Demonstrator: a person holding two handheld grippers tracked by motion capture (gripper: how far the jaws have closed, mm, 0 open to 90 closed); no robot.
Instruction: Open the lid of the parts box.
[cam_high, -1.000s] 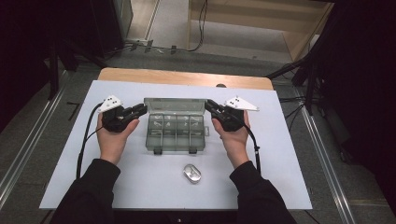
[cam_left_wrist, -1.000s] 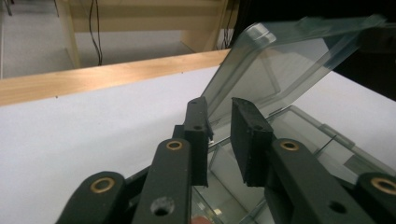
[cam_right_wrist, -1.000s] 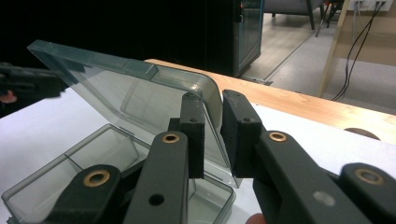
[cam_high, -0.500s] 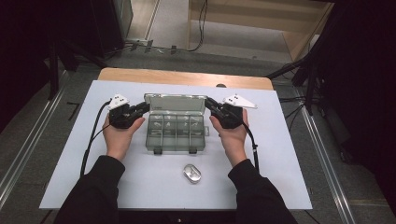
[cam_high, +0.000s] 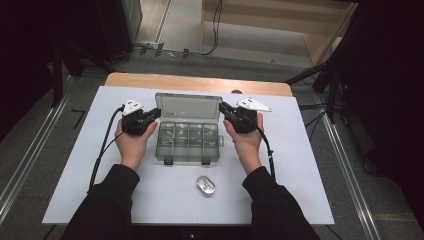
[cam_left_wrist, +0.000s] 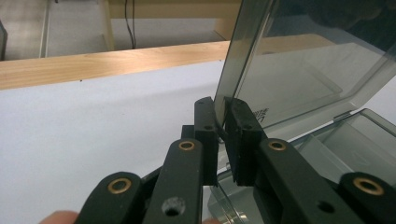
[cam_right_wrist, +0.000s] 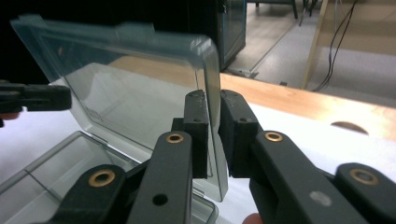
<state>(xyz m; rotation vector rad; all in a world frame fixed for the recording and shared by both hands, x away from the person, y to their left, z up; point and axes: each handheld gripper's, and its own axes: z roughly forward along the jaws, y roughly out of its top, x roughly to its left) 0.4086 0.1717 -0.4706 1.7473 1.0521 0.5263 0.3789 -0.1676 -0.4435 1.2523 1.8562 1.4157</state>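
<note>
Compartment box (cam_high: 187, 141), clear plastic, mid-counter (cam_high: 75, 165), lid (cam_high: 188, 107) raised upright. Left gripper (cam_high: 156, 113) fingers (cam_left_wrist: 207, 135), having just been closing, pinch lid's left edge; right gripper (cam_high: 223, 109) fingers (cam_right_wrist: 196, 135) pinch its right edge. Small metal tin (cam_high: 205, 185) lies nearer the person.

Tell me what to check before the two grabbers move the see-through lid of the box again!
1. Left gripper pinching the lid: ok, its jaws have just been closing and the lid's edge sits between its pads.
2. Right gripper pinching the lid's other edge: ok.
3. Lid raised off the box: ok, it stands up at the back.
4. Compartments holding anything: cannot tell.
5. Small metal piece out of the way: ok, it lies nearer the person, apart from the box.
6. Box fully on the white board: ok.
</note>
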